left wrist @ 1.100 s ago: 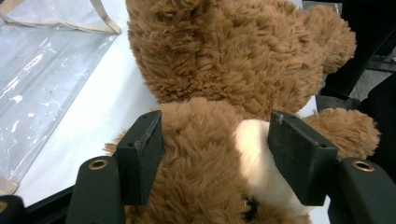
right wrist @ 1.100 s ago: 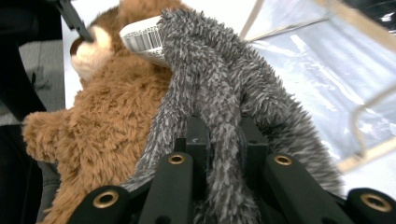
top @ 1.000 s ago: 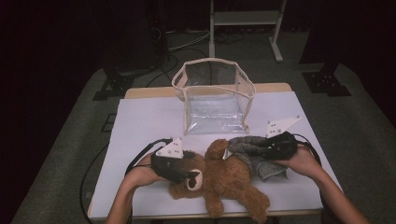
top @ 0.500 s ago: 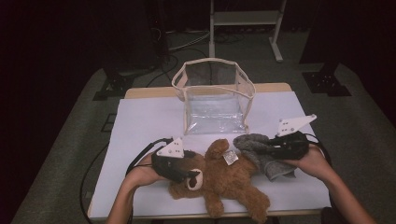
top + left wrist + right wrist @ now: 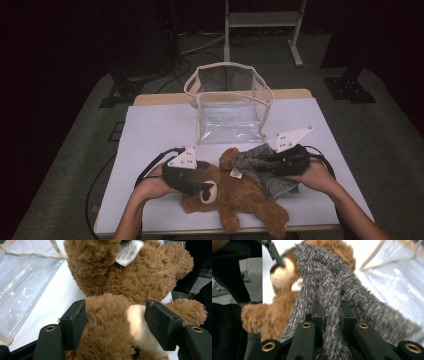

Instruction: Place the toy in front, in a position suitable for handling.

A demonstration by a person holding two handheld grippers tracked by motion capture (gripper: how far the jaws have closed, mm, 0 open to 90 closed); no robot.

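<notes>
My left tool (image 5: pixel 200 186) gripped the teddy bear's (image 5: pixel 240 197) head at the counter's (image 5: pixel 150 130) near edge, while my right tool (image 5: pixel 267 162) held the grey garment (image 5: pixel 255 162) pinched against its upper body. Dressing looked barely begun; the clear bag (image 5: pixel 230 107) stood beyond, unused.

Bag: clear plastic bag (image 5: pixel 230 107) with cream trim — upright and open-topped, at the far middle of the table.
Table: white-covered table (image 5: pixel 150 130), a wooden edge showing along its far side.
Floor: grey carpet (image 5: pixel 390 130) around the table — dark cables trail across it.
Background: a white metal frame (image 5: pixel 262 20) stands beyond.
</notes>
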